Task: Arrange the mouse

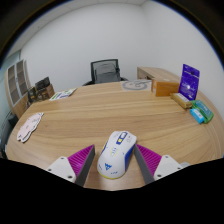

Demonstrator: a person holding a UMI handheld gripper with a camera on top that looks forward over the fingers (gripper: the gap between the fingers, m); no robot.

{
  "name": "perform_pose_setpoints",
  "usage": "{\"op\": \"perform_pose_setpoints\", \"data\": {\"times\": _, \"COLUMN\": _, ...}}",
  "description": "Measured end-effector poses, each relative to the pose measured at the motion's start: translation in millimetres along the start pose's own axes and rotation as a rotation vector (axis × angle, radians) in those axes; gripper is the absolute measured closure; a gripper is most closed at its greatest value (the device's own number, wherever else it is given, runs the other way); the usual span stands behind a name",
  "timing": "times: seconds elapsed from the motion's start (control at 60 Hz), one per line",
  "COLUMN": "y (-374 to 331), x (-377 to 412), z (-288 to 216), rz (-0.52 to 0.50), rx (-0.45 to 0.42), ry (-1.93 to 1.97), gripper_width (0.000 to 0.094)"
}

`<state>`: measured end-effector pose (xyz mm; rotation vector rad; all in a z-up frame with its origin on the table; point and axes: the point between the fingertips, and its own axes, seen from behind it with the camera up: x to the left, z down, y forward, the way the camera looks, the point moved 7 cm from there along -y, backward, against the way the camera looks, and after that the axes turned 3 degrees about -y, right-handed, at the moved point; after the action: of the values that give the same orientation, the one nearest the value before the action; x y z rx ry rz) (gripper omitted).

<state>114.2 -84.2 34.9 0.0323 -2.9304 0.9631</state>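
While the hand-held gripper (pixel 115 165) hangs low over the wooden bench (pixel 110 112), a white mouse (pixel 116 152) with blue lettering on its back lies between the two purple pads (pixel 80 160) — a sliver of bench grain shows at either flank, so the fingers stand apart and about it, not clamped. The mouse rests on the bench by its own weight, nose pointing away from the gripper, its body turned a touch toward the right finger.

Beyond the fingers the bench runs broad and bare to its far rim, where an office chair (pixel 105 70) is drawn up and a flat grey slab (pixel 136 85) lies — a mouse mat perhaps, though that cannot be told from here. Far off to the right sit a purple box (pixel 190 79) standing upright and some teal packets (pixel 200 111); to the left, near the bench edge, a pale patterned object (pixel 30 125) and some papers (pixel 62 94).

As to progress, the job looks to be at its grasping stage, or else at the very point of setting down — the pictures cannot settle which. If the mouse is yet to be carried, closing the fingers, lifting and placing all remain; if this near edge is its intended spot, only the drawing back of the gripper is left. No squeeze is evident on the shell either way.
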Motion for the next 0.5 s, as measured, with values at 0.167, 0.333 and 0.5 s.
{"op": "perform_pose_setpoints", "data": {"times": 0.167, "y": 27.6, "x": 0.9, "z": -15.1, "rz": 0.055, "rx": -0.013, "ry": -0.095, "gripper_width": 0.0401}}
{"op": "perform_pose_setpoints", "data": {"times": 0.333, "y": 30.9, "x": 3.2, "z": -15.6, "rz": 0.115, "rx": -0.002, "ry": -0.051, "gripper_width": 0.0528}}
{"op": "perform_pose_setpoints", "data": {"times": 0.5, "y": 24.7, "x": 69.3, "z": -43.9, "rz": 0.095, "rx": 0.006, "ry": -0.031, "gripper_width": 0.0548}}
